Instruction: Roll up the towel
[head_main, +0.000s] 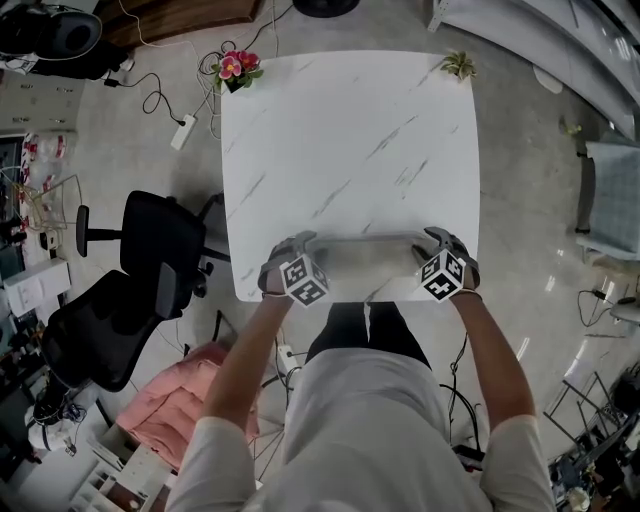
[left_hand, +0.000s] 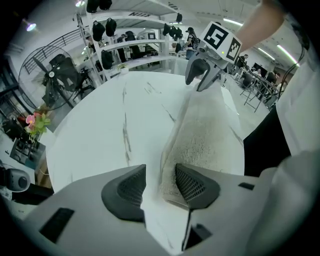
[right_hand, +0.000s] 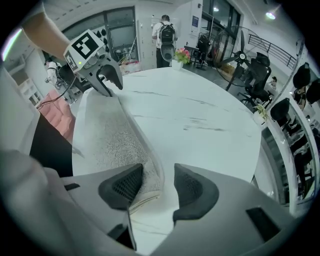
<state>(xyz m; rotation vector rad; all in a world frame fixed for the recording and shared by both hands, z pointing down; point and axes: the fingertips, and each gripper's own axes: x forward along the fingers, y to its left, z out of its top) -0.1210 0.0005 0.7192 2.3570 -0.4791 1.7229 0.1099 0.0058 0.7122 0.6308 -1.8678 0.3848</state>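
Observation:
A whitish towel (head_main: 365, 241) lies folded into a long narrow band along the near edge of the white marble table (head_main: 350, 130). My left gripper (head_main: 300, 243) stands at the band's left end and my right gripper (head_main: 432, 238) at its right end, both pointing steeply down. In the left gripper view the towel (left_hand: 205, 130) ends between the left gripper's (left_hand: 160, 175) jaws, which are open with a gap beside the cloth. In the right gripper view the towel's (right_hand: 107, 135) end lies against the inner pad of the right gripper (right_hand: 158, 177), open, with the other pad apart.
A pot of pink flowers (head_main: 236, 68) stands on the far left corner of the table and a small plant (head_main: 459, 65) on the far right corner. Left of the table are a black office chair (head_main: 150, 250), a power strip with cables (head_main: 183, 130) and a pink cloth (head_main: 180, 400).

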